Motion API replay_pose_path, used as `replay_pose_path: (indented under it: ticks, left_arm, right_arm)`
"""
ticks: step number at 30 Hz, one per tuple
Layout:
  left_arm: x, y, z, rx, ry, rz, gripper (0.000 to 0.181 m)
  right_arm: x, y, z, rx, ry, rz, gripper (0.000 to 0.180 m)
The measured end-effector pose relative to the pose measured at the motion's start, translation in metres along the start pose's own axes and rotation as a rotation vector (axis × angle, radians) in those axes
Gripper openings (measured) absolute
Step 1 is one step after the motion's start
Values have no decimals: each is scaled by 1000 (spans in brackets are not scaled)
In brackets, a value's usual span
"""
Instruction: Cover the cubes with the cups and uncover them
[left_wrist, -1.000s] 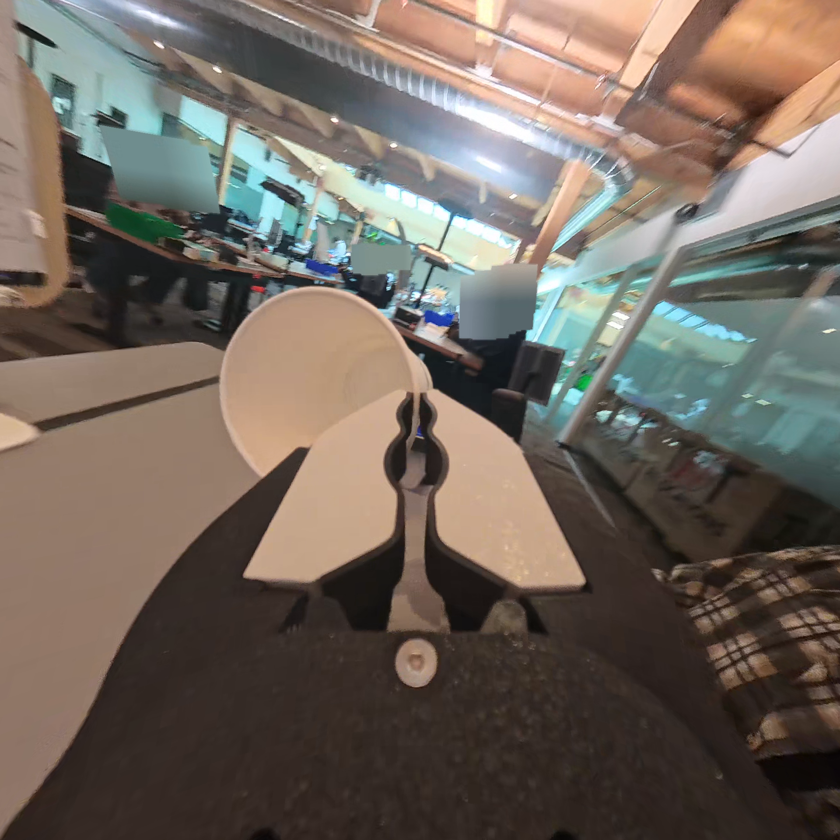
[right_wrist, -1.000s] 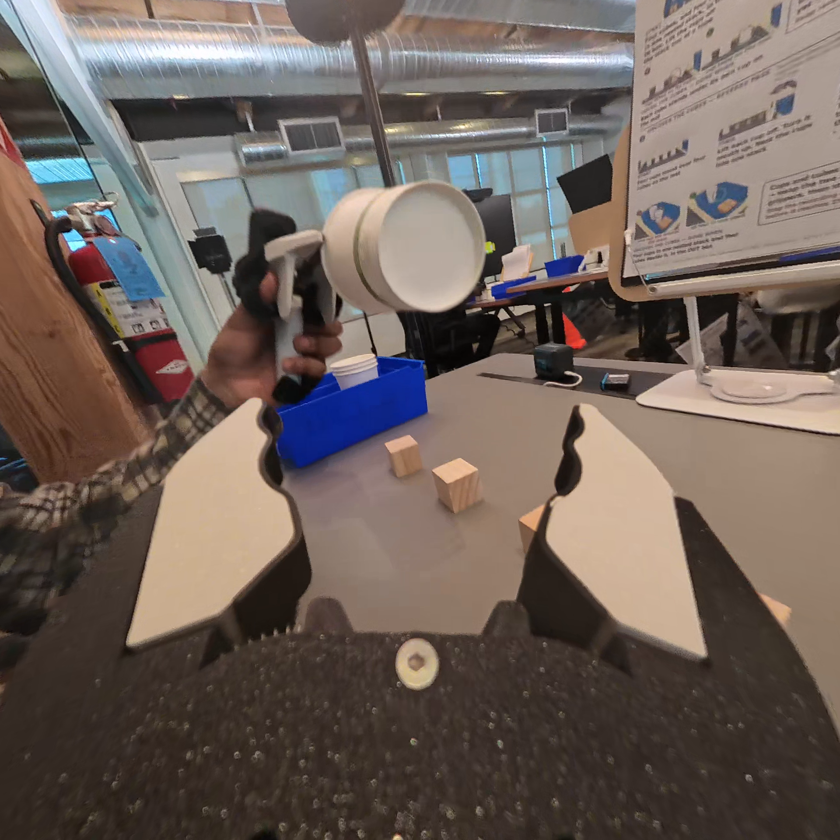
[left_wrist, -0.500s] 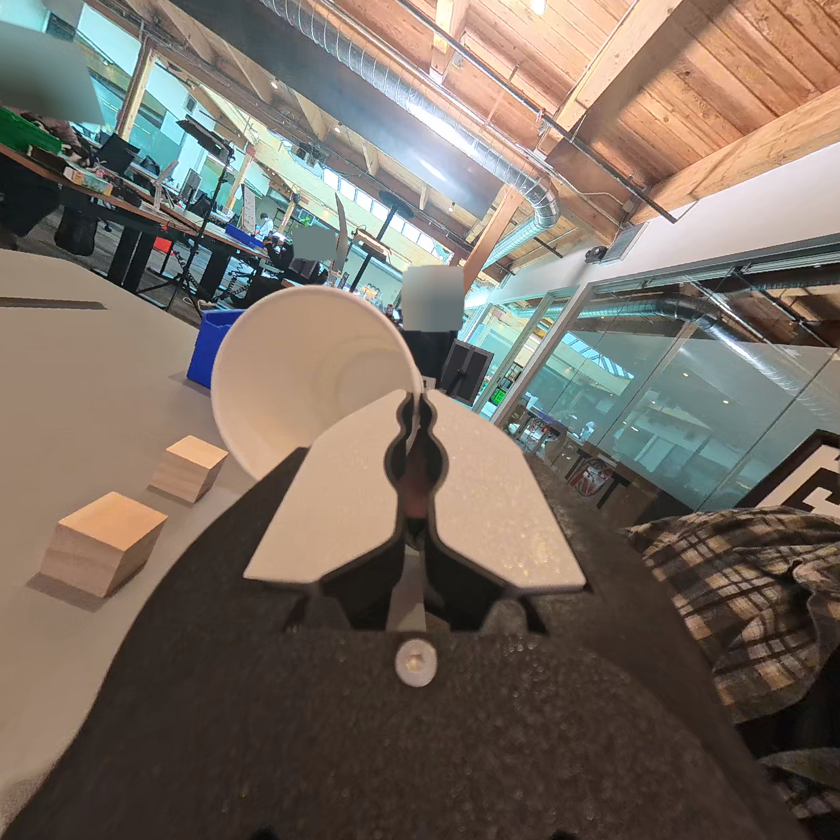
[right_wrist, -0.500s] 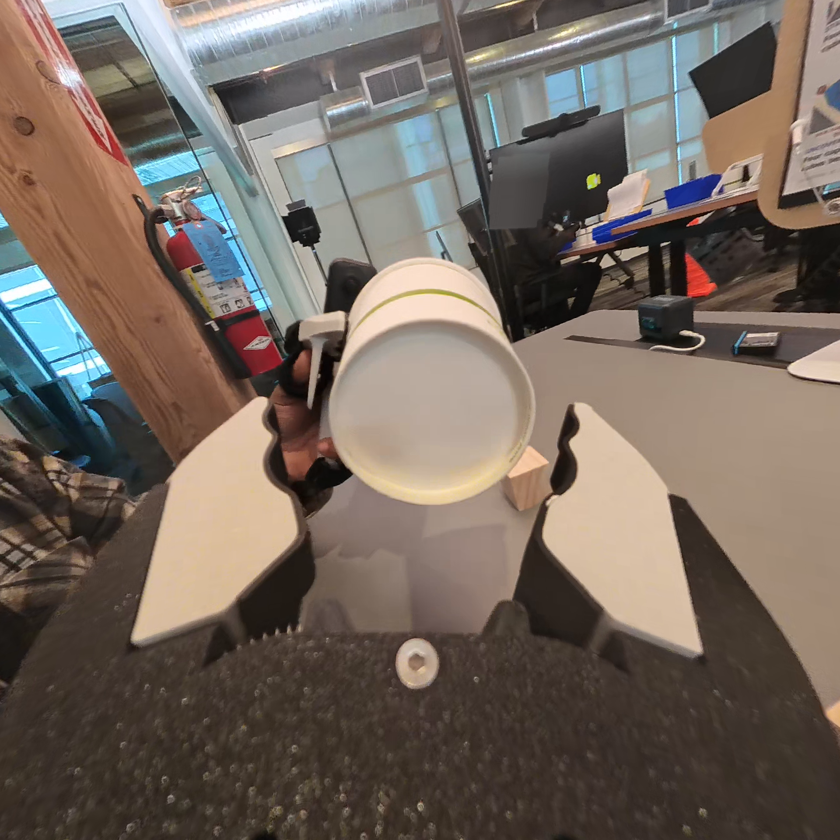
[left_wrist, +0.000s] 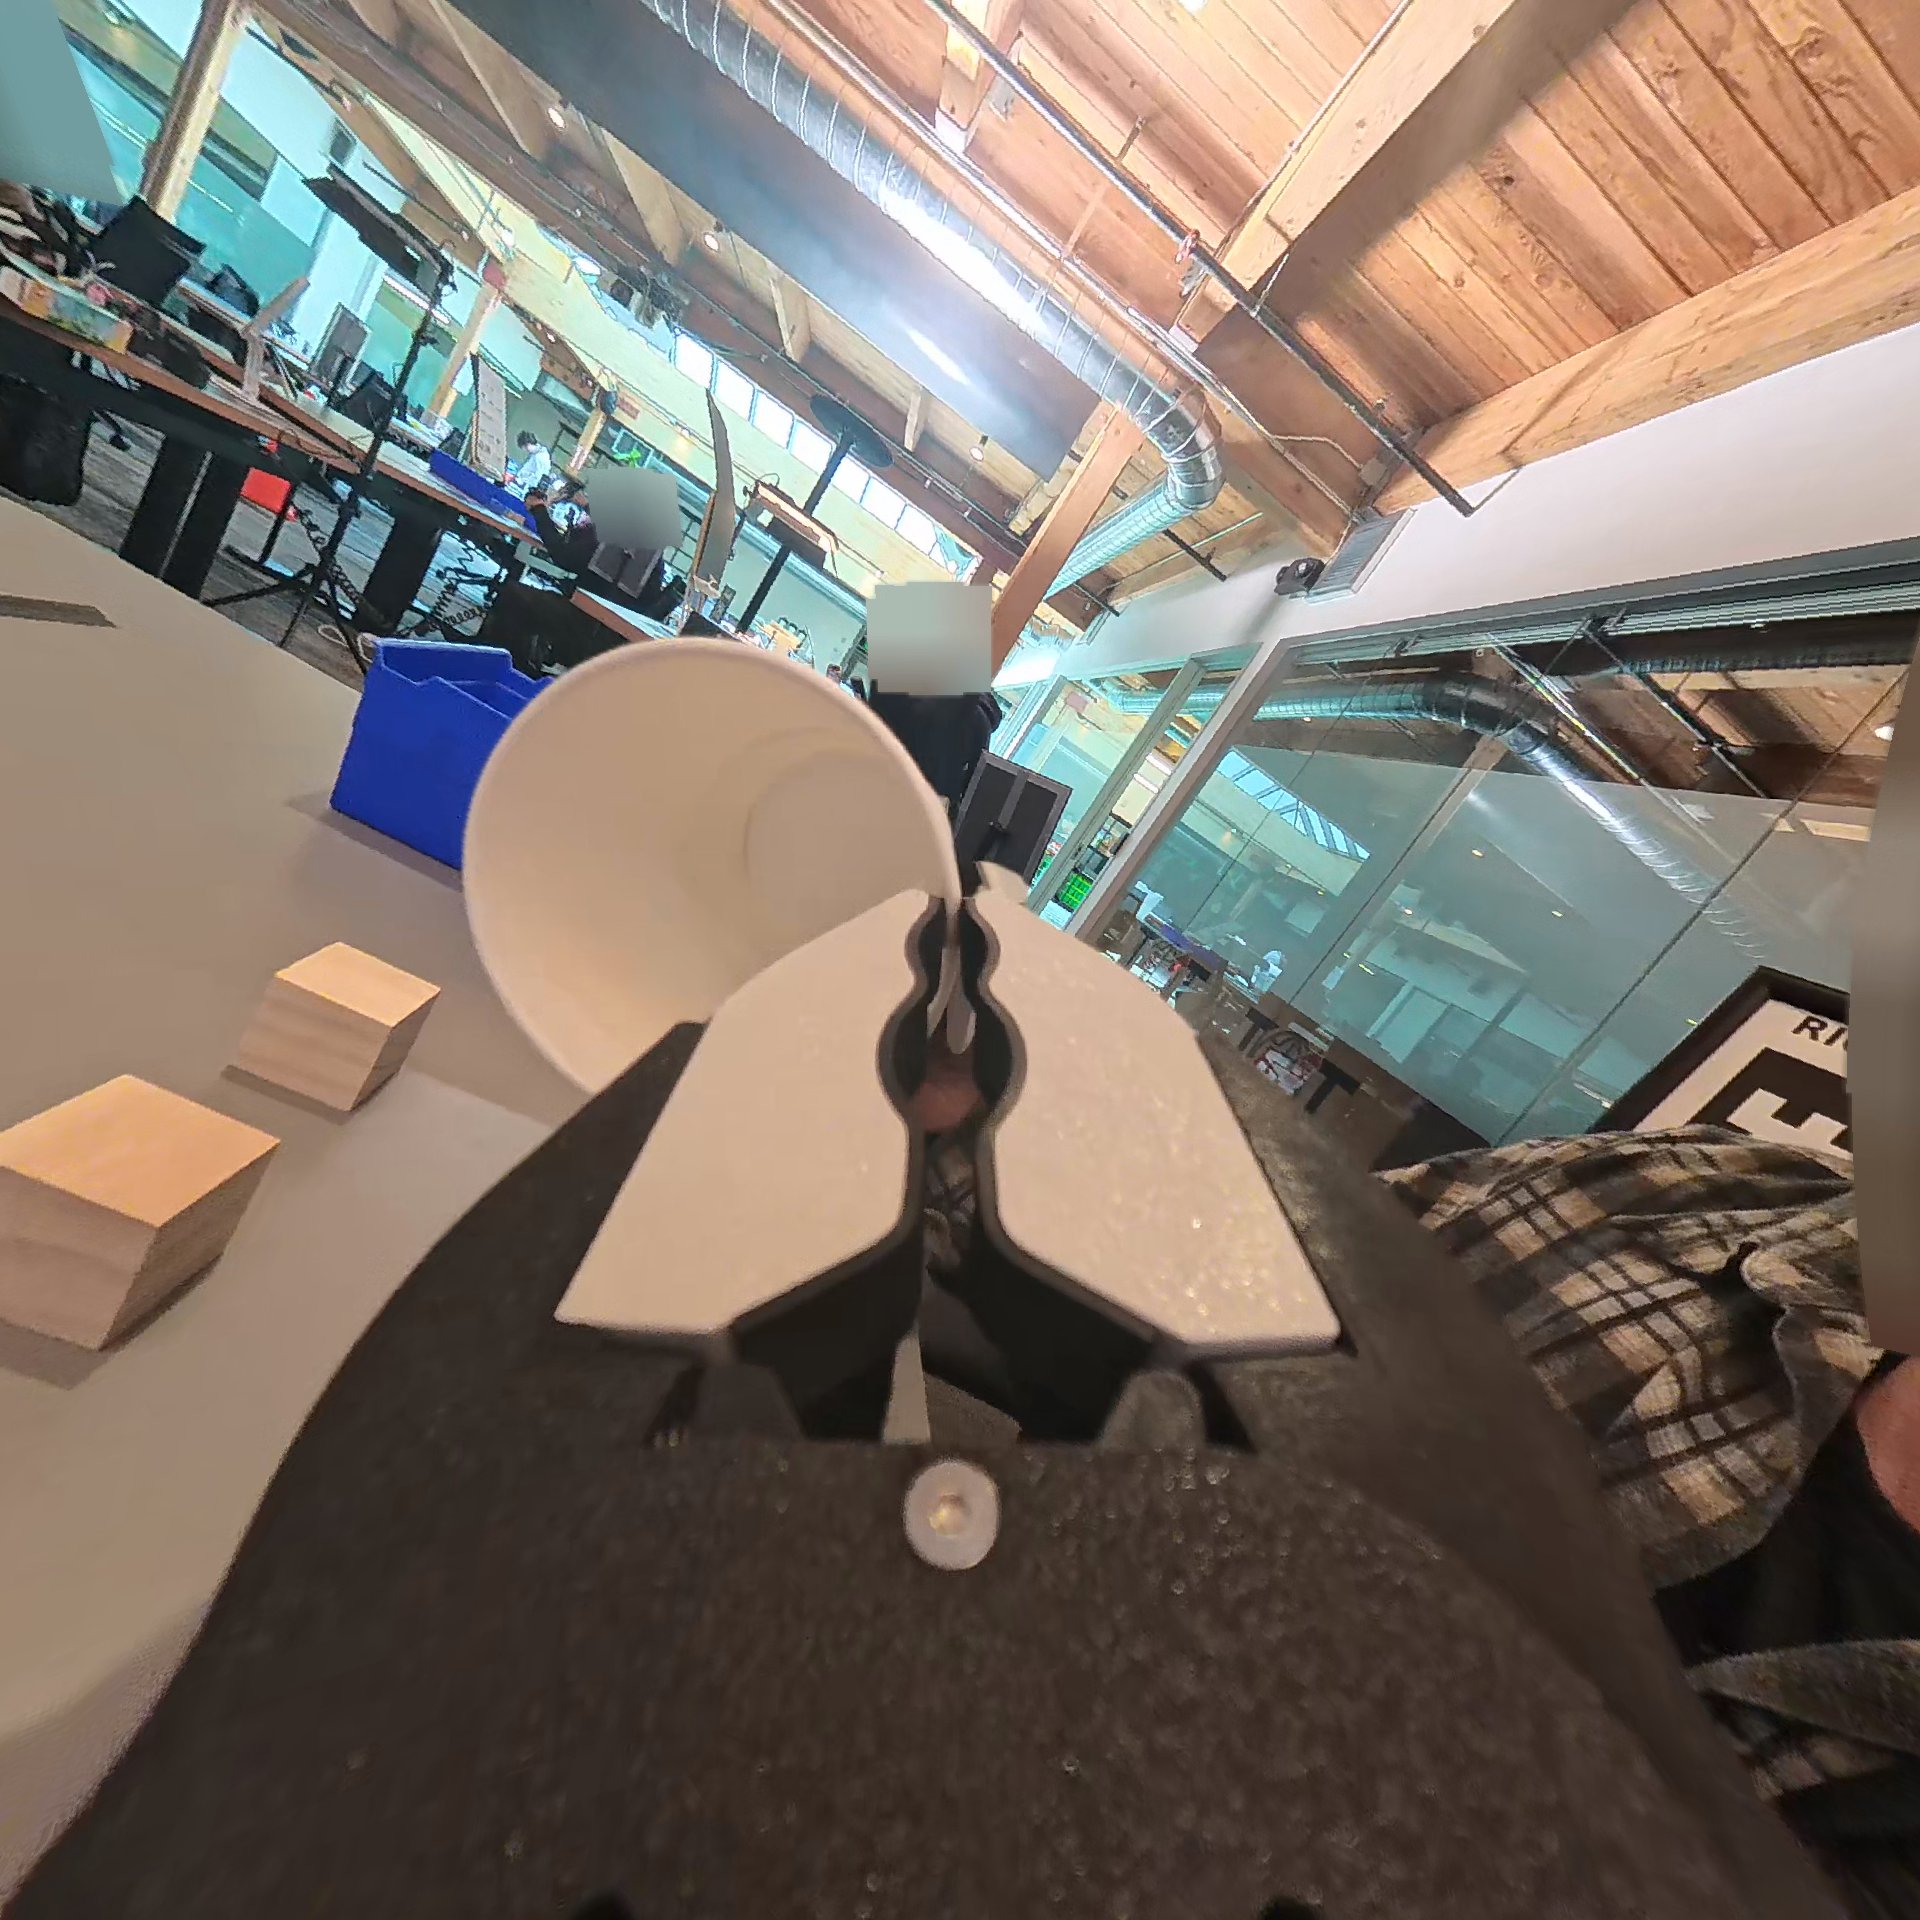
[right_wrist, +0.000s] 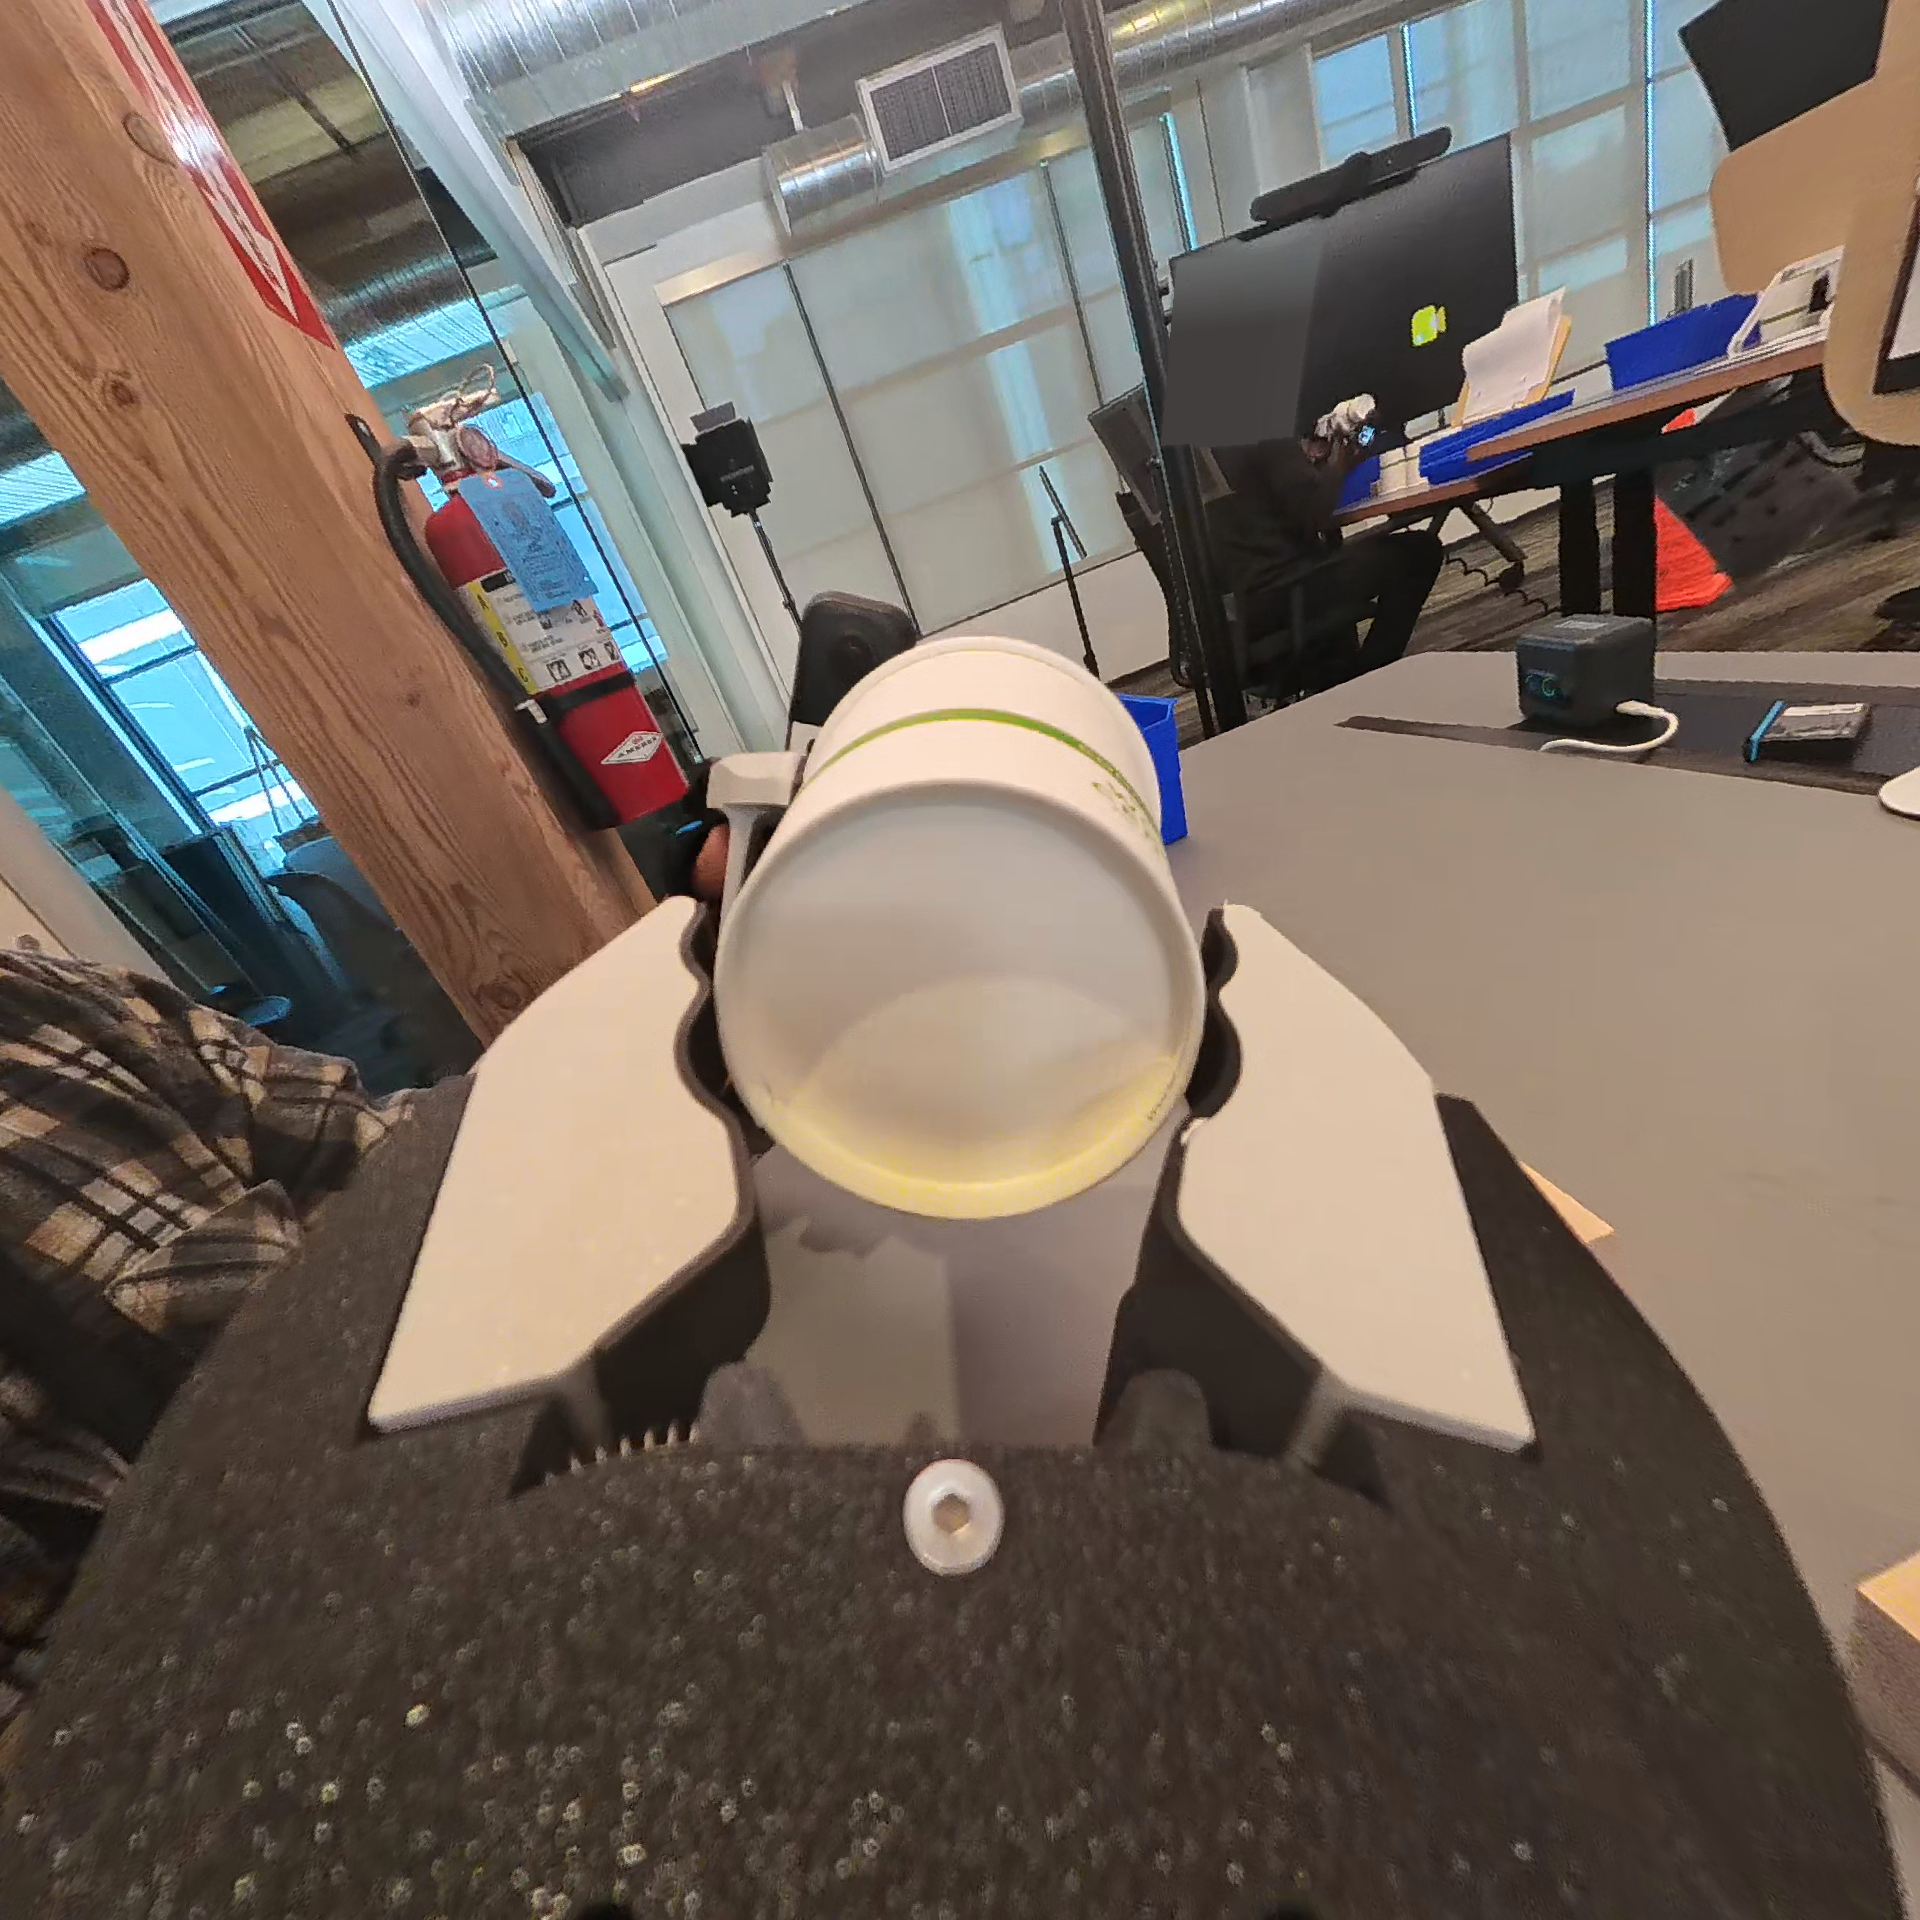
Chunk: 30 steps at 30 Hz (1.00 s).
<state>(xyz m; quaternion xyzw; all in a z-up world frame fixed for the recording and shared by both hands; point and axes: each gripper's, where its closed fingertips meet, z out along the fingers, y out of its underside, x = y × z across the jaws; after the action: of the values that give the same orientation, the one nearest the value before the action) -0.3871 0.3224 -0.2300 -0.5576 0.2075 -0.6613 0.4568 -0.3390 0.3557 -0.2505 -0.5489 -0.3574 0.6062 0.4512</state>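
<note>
My left gripper (left_wrist: 951, 935) pinches the thin rim of a white paper cup (left_wrist: 696, 842), smooth, tapered, with a green band, held sideways above the grey table (left_wrist: 156, 748). My right gripper (right_wrist: 956, 1023) is spread around its base; I cannot tell if it touches. Two pale wooden cubes (left_wrist: 332, 1023) sit below the cup.

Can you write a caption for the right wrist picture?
White paper cup, base toward the camera, between the right tool's spread fingers above the grey table.
</note>
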Motion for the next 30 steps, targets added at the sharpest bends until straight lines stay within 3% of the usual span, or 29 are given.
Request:
replay_pose_path:
  ticks: [12,22,26,30]
  left_arm:
    - [-1,6,6,-46,-14,18,2]
    - [-22,11,-12,-165,-248,169,38]
    - [-27,-6,-30,-289,-412,393,59]
    - [-28,-16,-26,-546,-501,640,84]
  right_arm:
    - [-1,-1,-8,-38,20,-49,87]
    - [4,5,-12,-215,31,-139,87]
    - [10,14,-16,-406,44,-233,87]
    - [11,13,-12,-570,9,-296,87]
